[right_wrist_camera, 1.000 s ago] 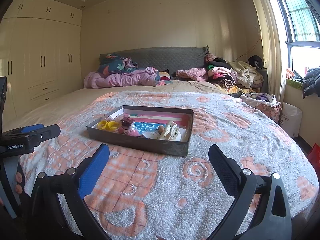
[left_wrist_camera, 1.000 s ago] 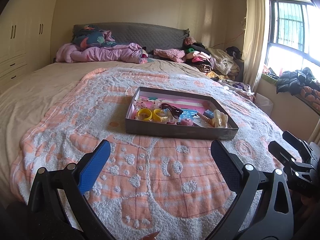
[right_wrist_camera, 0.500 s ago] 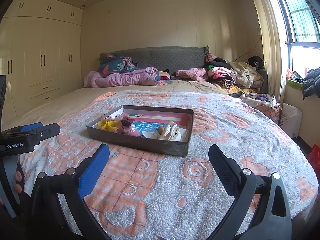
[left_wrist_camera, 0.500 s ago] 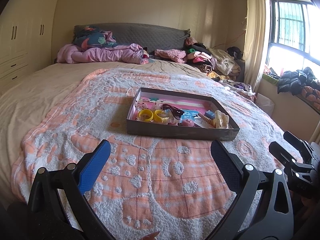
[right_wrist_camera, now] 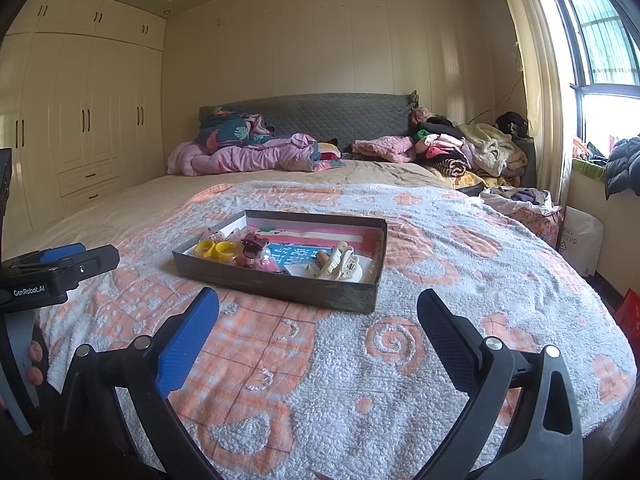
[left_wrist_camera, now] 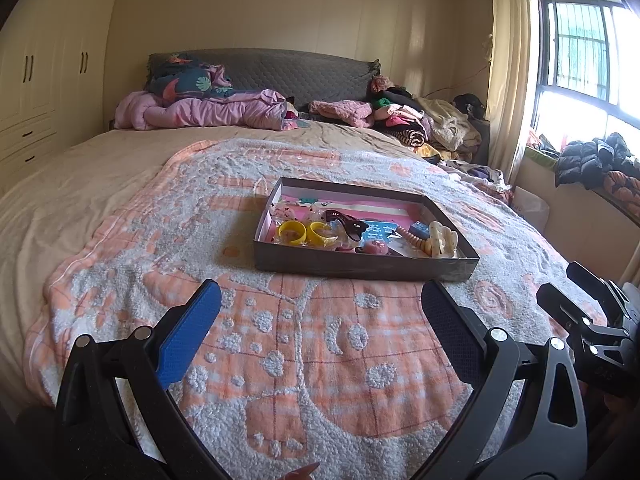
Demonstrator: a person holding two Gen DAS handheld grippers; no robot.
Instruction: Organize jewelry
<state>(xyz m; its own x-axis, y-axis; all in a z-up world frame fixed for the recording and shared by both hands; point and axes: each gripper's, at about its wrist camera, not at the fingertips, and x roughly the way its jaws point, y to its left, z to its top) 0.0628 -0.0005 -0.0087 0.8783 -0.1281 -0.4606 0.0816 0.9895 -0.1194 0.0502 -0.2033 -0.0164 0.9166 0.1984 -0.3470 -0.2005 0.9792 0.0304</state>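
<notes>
Two views, left wrist first: the left tool (left_wrist_camera: 320, 308) is hovering with its jaws spread wide and empty over the blanket (left_wrist_camera: 320, 360).
Tray (left_wrist_camera: 360, 270): sitting mid-bed, well ahead of the tool, likely keeping the jewelry corralled on soft bedding.
Contents: yellow rings (left_wrist_camera: 306, 233) and a cream hair claw (left_wrist_camera: 442, 240) are lying loose inside.
Right wrist view: the right tool (right_wrist_camera: 318, 306) is gaping wide too, gripping nothing.
Writing: "GenRobot.AI" is showing on the left tool's body.
</notes>
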